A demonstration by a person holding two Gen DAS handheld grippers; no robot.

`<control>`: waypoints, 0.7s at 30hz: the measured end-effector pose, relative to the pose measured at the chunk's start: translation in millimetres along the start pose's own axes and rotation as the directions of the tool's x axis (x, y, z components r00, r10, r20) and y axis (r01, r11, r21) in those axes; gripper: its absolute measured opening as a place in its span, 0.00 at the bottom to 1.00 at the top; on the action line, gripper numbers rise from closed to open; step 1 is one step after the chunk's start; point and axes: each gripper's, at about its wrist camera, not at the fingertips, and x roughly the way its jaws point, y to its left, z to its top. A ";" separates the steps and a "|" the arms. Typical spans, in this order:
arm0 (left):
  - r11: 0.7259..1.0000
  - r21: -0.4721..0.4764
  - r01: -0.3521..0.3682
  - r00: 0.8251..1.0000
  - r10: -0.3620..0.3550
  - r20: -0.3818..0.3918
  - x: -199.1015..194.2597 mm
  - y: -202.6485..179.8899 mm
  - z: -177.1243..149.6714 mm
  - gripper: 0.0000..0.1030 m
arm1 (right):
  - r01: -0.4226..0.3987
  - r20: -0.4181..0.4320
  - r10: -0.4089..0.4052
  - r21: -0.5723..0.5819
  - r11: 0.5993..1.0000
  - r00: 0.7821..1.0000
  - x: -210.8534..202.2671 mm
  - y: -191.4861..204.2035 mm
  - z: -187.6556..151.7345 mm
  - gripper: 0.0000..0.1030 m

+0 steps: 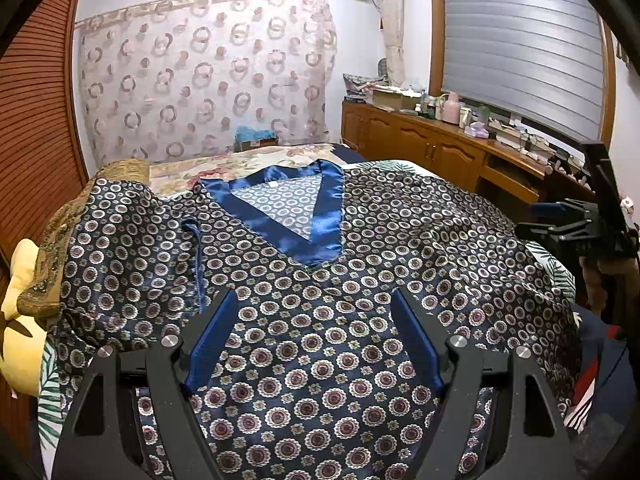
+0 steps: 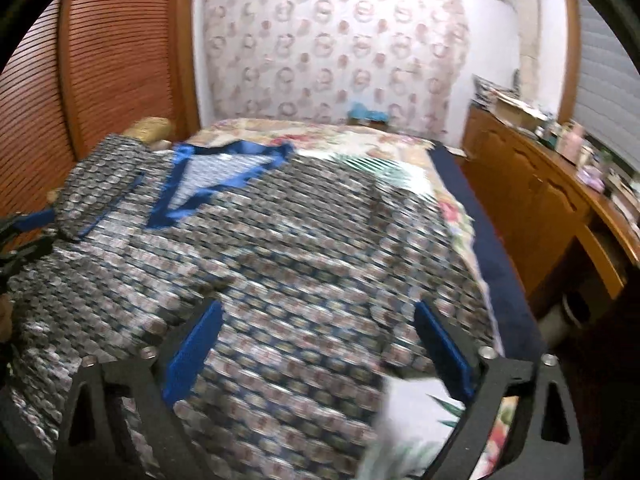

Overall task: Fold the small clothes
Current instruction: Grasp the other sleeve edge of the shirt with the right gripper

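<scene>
On the bed [image 1: 280,158] the patterned top [image 1: 320,280] lies spread flat; both the left gripper [image 1: 316,312] and right gripper [image 2: 320,320] hover with fingers released, empty. Slippery satin may slide, skewing any fold.

Patterned curtain [image 1: 208,72] behind, wooden cabinet [image 1: 420,140] under a shuttered window [image 1: 524,40].

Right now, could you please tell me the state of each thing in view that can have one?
Patterned top: spread face up on the bed, unfolded, one sleeve bunched.
Left gripper: open, empty, above the top.
Right gripper: open, empty, above the top.
Window blind: lowered.
Cabinet doors: shut.
</scene>
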 end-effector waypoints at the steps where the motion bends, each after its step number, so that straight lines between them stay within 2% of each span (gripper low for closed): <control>1: 1.000 0.000 0.004 1.000 -0.004 -0.003 0.7 -0.5 -0.3 0.77 | 0.014 -0.013 -0.014 0.013 1.000 1.000 -0.9 -9.7 -5.3 0.89; 3: 1.000 0.001 0.008 1.000 -0.008 -0.014 3.8 -1.8 -2.9 0.77 | 0.027 -0.028 -0.026 0.038 0.999 0.999 -1.0 -24.5 -10.1 0.85; 10: 1.000 -0.007 0.017 0.998 -0.018 -0.055 15.1 -2.0 -12.8 0.77 | 0.073 -0.086 -0.061 0.138 0.988 0.994 1.9 -74.9 -27.2 0.79; 21: 1.000 -0.002 0.031 0.995 -0.031 -0.096 26.9 -8.9 -22.0 0.77 | 0.036 -0.157 0.005 0.258 0.966 0.988 18.2 -129.4 -31.3 0.62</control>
